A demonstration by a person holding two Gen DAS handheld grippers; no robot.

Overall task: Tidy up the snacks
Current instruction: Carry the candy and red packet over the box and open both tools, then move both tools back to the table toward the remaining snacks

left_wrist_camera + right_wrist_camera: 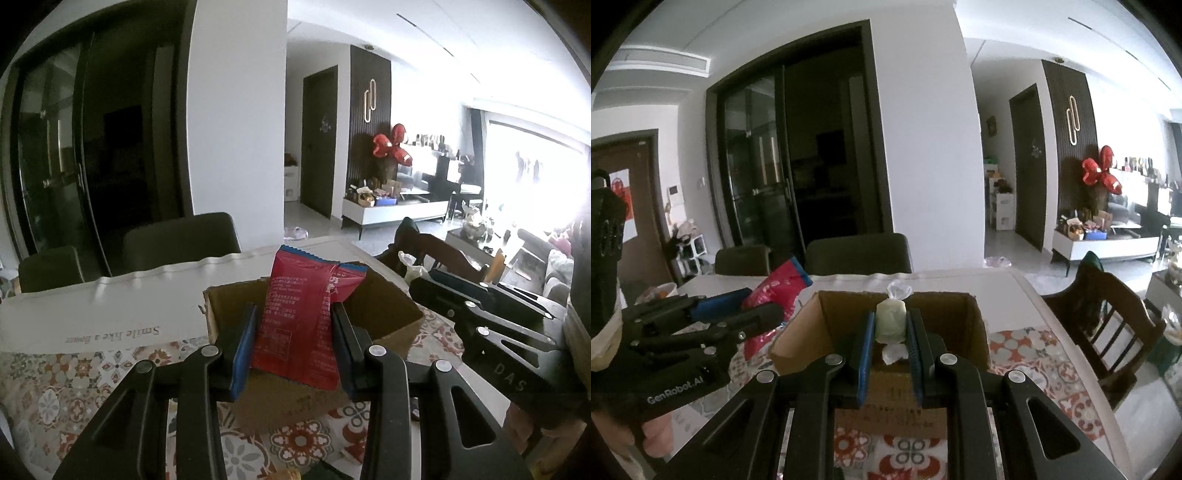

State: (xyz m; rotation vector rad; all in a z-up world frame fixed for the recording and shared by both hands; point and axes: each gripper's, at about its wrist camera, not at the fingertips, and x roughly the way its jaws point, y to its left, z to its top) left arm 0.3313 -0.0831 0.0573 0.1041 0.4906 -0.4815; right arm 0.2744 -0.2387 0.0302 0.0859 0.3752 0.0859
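above cardboard box [388, 317], left tool [295, 325] gripping red packet [295, 314], lower corner hidden

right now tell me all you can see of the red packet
The red packet is a glossy foil-like pouch with white print and a blue serrated top edge, its upper part creased. It stands roughly upright, clamped at its sides between the left gripper's blue pads, in front of the open cardboard box.
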